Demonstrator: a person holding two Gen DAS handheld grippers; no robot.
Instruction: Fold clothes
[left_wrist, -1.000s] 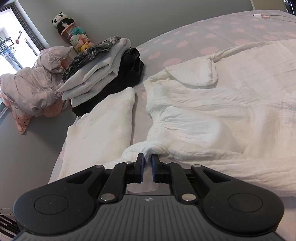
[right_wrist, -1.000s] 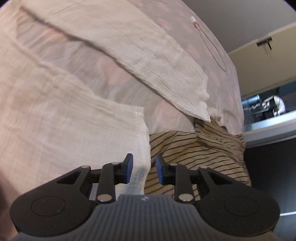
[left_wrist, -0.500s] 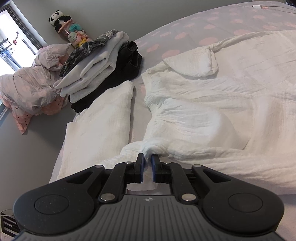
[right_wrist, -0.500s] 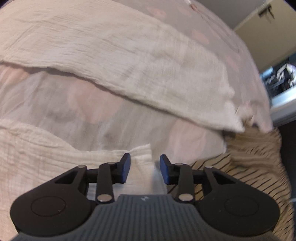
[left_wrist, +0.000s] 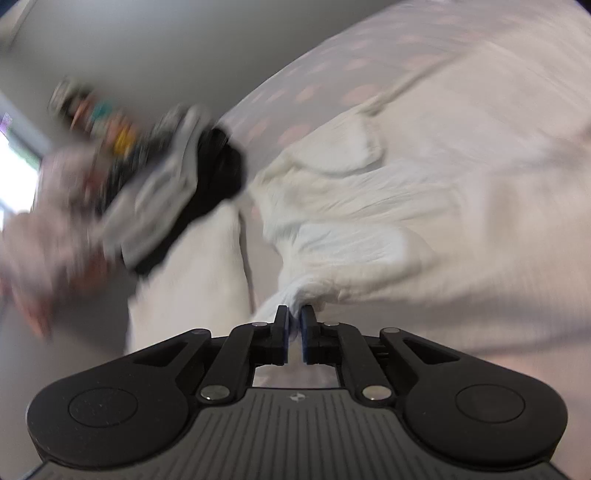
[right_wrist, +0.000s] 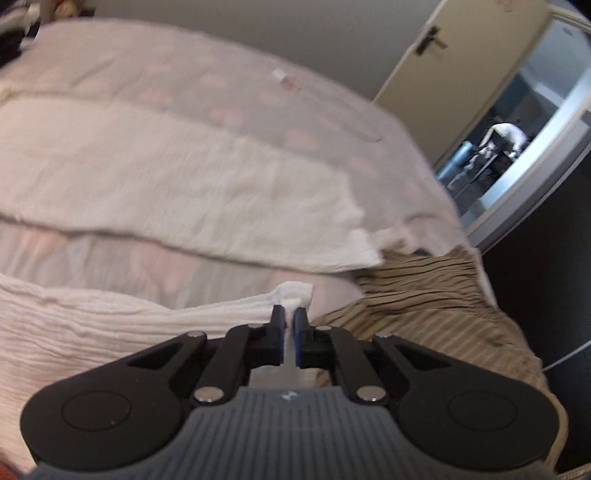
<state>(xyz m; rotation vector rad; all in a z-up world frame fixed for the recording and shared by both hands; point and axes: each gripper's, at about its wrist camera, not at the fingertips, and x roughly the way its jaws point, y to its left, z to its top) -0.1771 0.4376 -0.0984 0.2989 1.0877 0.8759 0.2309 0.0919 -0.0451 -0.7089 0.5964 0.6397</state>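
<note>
A crinkled white garment (left_wrist: 424, 206) lies spread over the bed. My left gripper (left_wrist: 294, 314) is shut on a bunched edge of it near the bed's left side. In the right wrist view the same white garment (right_wrist: 122, 321) runs in from the left, and my right gripper (right_wrist: 289, 315) is shut on its corner, which pokes up between the blue pads. Another flat band of the white cloth (right_wrist: 177, 199) lies farther back. Both views are blurred by motion.
A folded white piece (left_wrist: 192, 280) lies left of the garment, beside a stack of folded grey and black clothes (left_wrist: 173, 184). A striped tan garment (right_wrist: 424, 295) sits at the bed's right end. The pink-dotted sheet (right_wrist: 229, 92) covers the bed; a door (right_wrist: 454, 62) stands beyond.
My right gripper has shut on the garment's corner and lifted, swinging its view up toward the door. My left gripper, still shut on the cloth, has moved fast, blurring its view.
</note>
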